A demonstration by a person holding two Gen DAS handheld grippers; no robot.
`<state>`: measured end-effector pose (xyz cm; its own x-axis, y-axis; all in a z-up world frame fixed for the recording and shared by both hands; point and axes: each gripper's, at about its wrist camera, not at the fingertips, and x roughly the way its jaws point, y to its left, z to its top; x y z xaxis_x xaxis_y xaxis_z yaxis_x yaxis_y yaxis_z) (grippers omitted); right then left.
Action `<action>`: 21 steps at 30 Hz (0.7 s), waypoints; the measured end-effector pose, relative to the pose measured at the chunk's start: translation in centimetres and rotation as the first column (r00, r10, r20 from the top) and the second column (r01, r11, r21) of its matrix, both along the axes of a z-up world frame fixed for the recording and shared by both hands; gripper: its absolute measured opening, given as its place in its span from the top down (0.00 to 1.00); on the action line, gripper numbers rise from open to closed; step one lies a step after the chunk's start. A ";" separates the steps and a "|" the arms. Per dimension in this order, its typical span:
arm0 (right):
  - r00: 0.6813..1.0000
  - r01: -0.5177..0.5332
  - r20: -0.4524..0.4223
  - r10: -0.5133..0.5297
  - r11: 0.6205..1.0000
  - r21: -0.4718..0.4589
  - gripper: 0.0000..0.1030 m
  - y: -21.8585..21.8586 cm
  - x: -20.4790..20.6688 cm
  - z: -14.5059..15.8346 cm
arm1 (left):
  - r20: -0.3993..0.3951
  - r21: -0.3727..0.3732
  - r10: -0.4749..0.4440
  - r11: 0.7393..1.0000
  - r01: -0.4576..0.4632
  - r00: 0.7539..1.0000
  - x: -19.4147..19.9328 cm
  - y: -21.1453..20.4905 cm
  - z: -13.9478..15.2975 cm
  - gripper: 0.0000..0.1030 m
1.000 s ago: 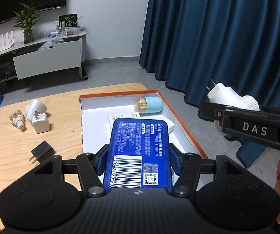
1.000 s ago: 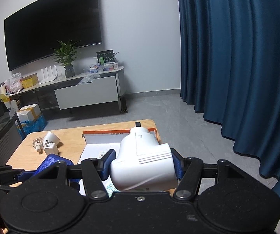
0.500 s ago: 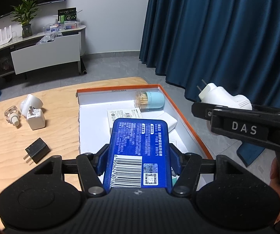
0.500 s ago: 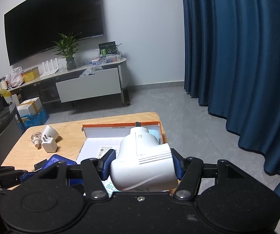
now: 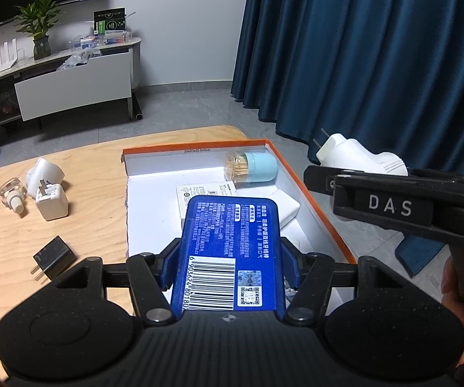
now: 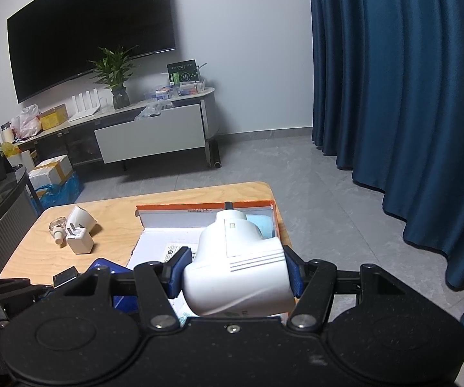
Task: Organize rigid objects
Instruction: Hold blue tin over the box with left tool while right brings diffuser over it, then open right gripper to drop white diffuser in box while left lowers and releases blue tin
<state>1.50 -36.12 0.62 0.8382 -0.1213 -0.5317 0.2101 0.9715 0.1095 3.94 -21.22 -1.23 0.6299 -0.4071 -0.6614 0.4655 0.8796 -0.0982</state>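
Blue box [image 5: 230, 251], barcode face up, clamped between the blue pads of the left gripper [image 5: 230, 258] and held above the near part of the orange-rimmed tray [image 5: 312, 193]. The barcode digits read 6 903624 80180…; a QR sticker sits beside them, and the white Chinese print above is too small to read.

White plug adapter [image 6: 238, 277], pinched at its wide end by the closed right gripper [image 6: 235, 274], prongs pointing away, above the tray's right edge. In the left wrist view the same adapter [image 5: 361, 158] projects from the right gripper's [image 5: 325, 174] side, which bears the lettering "DAS".

Inside the tray: a light-blue toothpick holder [image 5: 253, 169] on its side at the far right corner, and a white carton [image 5: 206, 193] with small print partly under the blue box. The far wall carries a small size marking.

On the wooden table [image 5: 86, 219], left of the tray: a white charger [image 5: 51, 201], a white cone-shaped piece [image 5: 45, 171] and a clear vial [image 5: 12, 192] touching one another near the far left edge; a black charger [image 5: 53, 258] lies nearer, apart.
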 end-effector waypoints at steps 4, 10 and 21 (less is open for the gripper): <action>1.000 -0.006 -0.008 0.006 1.000 0.002 0.31 -0.3 0.7 -0.3 | -0.003 -0.001 0.004 1.000 -0.004 1.000 0.5 -0.2 -0.1 0.39; 1.000 -0.014 -0.019 0.014 1.000 0.008 0.31 -0.4 1.8 -0.6 | -0.006 0.000 0.007 1.000 -0.007 1.000 1.0 -0.5 -0.2 0.39; 0.998 -0.025 -0.056 0.025 1.000 0.010 0.31 -0.7 3.9 -1.5 | -0.016 0.001 0.018 1.000 -0.018 1.000 2.3 -0.6 -0.5 0.39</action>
<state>5.44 -36.86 -0.88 0.8097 -0.0952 -0.5791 0.1917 0.9755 0.1077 6.22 -21.83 -1.76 0.6262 -0.3952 -0.6721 0.4479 0.8879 -0.1047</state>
